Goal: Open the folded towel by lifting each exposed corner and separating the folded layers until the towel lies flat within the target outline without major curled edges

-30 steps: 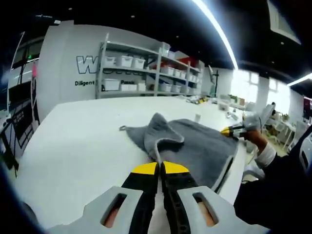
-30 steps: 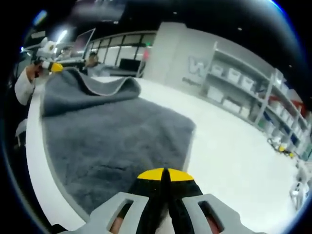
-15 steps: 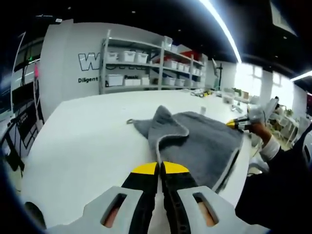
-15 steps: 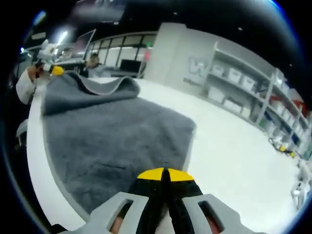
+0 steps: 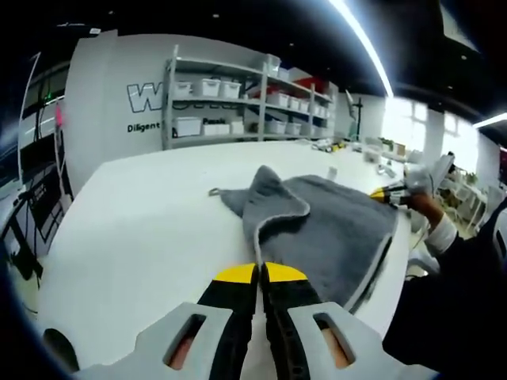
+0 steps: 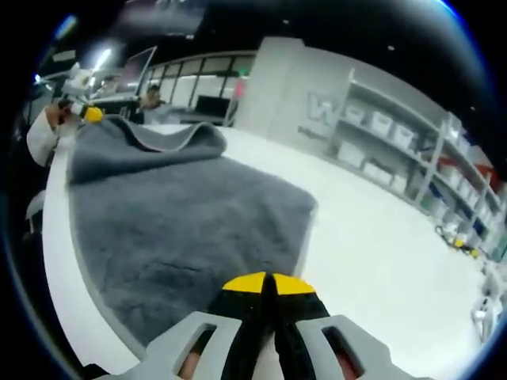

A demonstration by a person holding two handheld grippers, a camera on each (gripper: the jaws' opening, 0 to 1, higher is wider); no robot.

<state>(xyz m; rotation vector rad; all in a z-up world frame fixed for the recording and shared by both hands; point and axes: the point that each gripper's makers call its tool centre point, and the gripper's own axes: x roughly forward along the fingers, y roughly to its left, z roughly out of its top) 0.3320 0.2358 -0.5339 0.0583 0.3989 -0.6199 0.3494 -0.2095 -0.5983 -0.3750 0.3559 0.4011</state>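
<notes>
A grey towel [image 5: 333, 229] lies partly opened on the white table [image 5: 135, 229], with one flap raised into a peak and a curled edge running down to my left gripper [image 5: 260, 273]. That gripper is shut on the towel's edge. At the towel's far right side, my right gripper [image 5: 379, 192] pinches another corner, held by a hand [image 5: 424, 210]. In the right gripper view the towel [image 6: 182, 222] spreads wide and mostly flat; my right gripper [image 6: 265, 283] is shut on its near edge. The left gripper [image 6: 89, 113] holds up the far folded flap.
Metal shelves with white bins [image 5: 230, 111] stand beyond the table against a grey wall; the shelves [image 6: 396, 134] also line the right. The table's bare top [image 6: 380, 261] stretches right of the towel. The table edge [image 6: 59, 261] runs close along the towel's left side.
The left gripper view has shifted slightly, and the raised flap sits a little farther from the jaws. Both grippers keep their hold; the right gripper view is almost unchanged.
</notes>
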